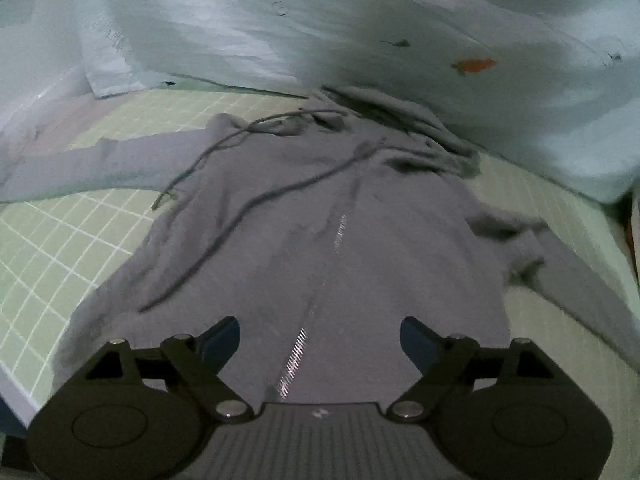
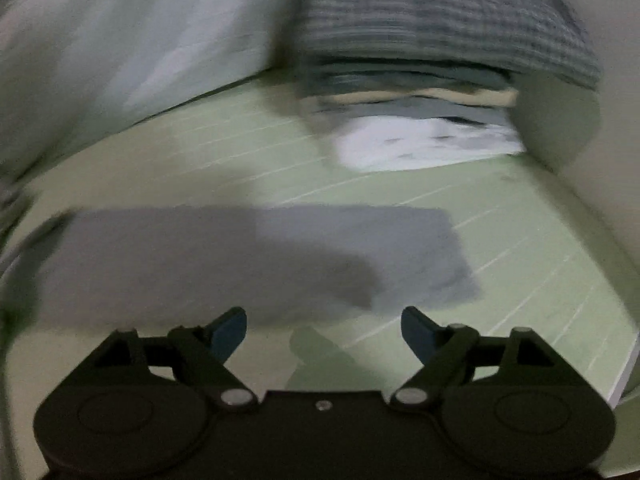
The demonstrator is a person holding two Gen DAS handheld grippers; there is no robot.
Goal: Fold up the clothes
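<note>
A grey zip-up hoodie lies spread on the green grid mat, its zipper running down the middle and dark drawstrings trailing across its chest. One sleeve stretches left, the other lies to the right. My left gripper hovers over the hoodie's lower hem, open, nothing between its blue pads. In the blurred right wrist view, a flat grey sleeve or panel of the hoodie lies across the mat. My right gripper stands open just in front of it, nothing between its fingers.
Pale crumpled fabric with an orange mark rises behind the hoodie. A stack of folded clothes, striped on top and white at the bottom, sits at the mat's far side. The mat's white edge shows at the right.
</note>
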